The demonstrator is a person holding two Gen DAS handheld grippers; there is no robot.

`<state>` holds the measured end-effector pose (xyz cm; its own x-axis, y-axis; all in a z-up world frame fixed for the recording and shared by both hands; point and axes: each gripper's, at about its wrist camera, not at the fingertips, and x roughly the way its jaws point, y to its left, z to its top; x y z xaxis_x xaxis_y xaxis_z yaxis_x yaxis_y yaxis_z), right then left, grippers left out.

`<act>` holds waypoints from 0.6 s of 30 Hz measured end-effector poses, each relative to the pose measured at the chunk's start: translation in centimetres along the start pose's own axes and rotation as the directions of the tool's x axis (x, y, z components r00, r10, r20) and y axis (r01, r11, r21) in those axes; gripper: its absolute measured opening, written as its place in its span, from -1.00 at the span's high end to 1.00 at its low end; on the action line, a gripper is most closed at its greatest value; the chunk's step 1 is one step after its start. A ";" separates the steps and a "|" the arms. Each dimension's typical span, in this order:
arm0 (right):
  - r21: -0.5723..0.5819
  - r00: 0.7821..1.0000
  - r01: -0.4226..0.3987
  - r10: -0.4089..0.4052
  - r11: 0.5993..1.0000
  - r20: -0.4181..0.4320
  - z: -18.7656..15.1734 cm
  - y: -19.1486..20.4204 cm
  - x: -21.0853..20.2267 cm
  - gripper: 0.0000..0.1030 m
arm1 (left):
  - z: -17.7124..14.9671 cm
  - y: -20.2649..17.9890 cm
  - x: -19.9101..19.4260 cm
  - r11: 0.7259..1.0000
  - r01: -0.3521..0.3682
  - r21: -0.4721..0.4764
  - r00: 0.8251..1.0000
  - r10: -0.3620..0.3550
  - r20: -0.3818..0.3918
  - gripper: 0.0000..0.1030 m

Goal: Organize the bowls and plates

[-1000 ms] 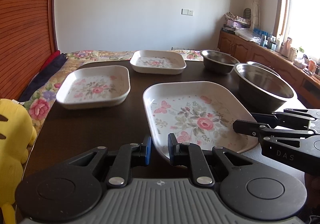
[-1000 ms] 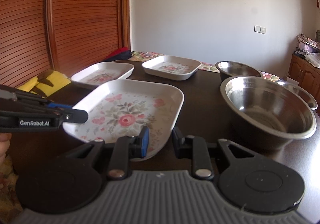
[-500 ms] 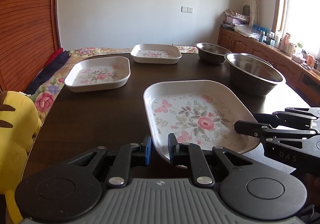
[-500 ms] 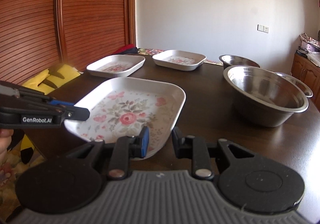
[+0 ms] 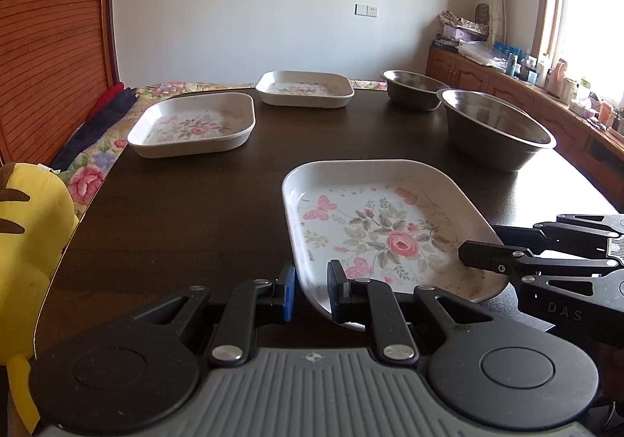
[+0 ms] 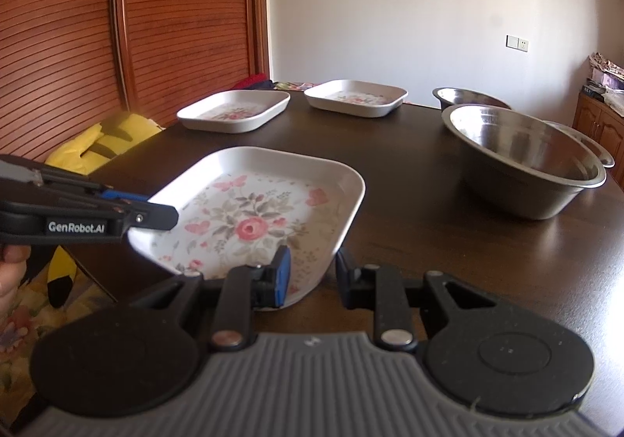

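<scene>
Both your left gripper and right gripper clamp the white floral square plate, lower centre; keep it level.

Plates left on table, bowls right

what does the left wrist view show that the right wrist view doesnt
Only the left wrist view shows the bright window and the cluttered wooden sideboard below it.

Only the right wrist view shows a third steel bowl's rim behind the large steel bowl, and a hand holding the left gripper.

Both show the near floral plate gripped at two corners by the left gripper and the right gripper, two far floral plates, the dark table and a yellow plush toy.
</scene>
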<state>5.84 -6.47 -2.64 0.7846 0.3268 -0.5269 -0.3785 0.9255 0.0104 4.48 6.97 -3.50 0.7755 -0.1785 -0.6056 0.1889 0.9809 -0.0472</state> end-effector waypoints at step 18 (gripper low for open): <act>0.011 0.998 0.019 -0.019 1.000 0.056 0.7 -1.0 -1.0 0.19 | 0.2 0.9 -0.2 1.000 -0.004 -0.019 1.000 0.004 0.013 0.18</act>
<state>5.79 -7.54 -1.54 0.8181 0.3189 -0.4786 -0.3582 0.9336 0.0097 4.60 7.84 -3.28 0.7841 -0.1751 -0.5954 0.1740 0.9829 -0.0600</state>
